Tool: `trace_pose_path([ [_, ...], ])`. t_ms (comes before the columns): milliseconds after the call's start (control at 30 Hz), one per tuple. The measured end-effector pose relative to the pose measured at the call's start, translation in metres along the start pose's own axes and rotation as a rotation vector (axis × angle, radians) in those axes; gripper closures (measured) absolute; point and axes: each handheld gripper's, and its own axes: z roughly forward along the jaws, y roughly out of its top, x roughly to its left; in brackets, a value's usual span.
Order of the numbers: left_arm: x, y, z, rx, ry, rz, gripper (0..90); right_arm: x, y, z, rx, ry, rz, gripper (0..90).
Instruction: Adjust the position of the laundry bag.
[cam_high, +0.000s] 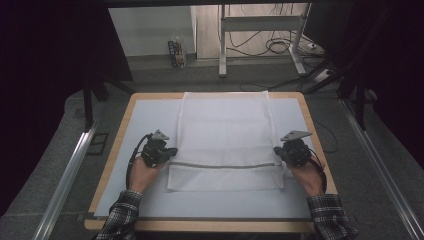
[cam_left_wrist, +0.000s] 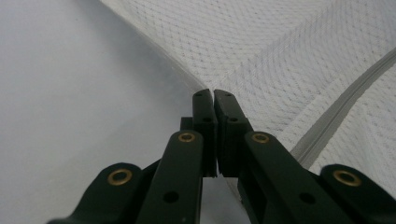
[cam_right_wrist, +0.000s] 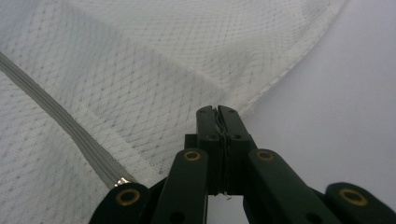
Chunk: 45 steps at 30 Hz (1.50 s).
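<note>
A white mesh bag (cam_high: 225, 135) lies flat on the pale mat, with a grey zipper (cam_high: 222, 165) running across its near part. My left gripper (cam_high: 172, 151) is at the bag's left edge, just above the zipper, and is shut on that edge. The right gripper (cam_high: 276, 151) is shut on the bag's right edge at the same height. In the left gripper view the closed jaws of the left gripper (cam_left_wrist: 213, 93) meet the mesh bag (cam_left_wrist: 280, 56) at its hem, near the zipper (cam_left_wrist: 345, 107). In the right gripper view the right gripper (cam_right_wrist: 217, 112) pinches a thin fold of the mesh bag (cam_right_wrist: 140, 70) beside the zipper (cam_right_wrist: 60, 121).
A pale mat (cam_high: 150, 115) covers the wooden table (cam_high: 112, 165). Metal rails (cam_high: 70, 170) run along the floor on both sides. Behind the table stand a desk frame with loose cables (cam_high: 270, 45) and a small pack (cam_high: 176, 52) on the floor.
</note>
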Motion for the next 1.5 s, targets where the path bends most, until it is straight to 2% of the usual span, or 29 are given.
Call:
trace_pose_path([
  [333, -0.002, -0.008, -0.016, -0.013, -0.012, -0.013, 88.5, 0.009, 0.0, -0.012, -0.022, 0.032, -0.007, 87.8],
  [600, -0.008, -0.016, -0.028, -0.01, -0.017, -0.003, 88.9, 0.016, 0.0, -0.022, -0.041, 0.041, -0.016, 87.8],
  [833, -0.013, -0.027, -0.038, -0.019, -0.031, -0.021, 88.9, 0.022, -0.003, -0.031, -0.045, 0.054, -0.013, 87.8],
  [1033, -0.018, -0.039, -0.048, -0.024, -0.035, -0.036, 88.9, 0.031, -0.008, -0.041, -0.048, 0.065, -0.019, 87.8],
  [1500, -0.03, -0.056, -0.059, -0.013, -0.047, -0.025, 88.8, 0.048, -0.023, -0.057, -0.044, 0.093, -0.019, 87.8],
])
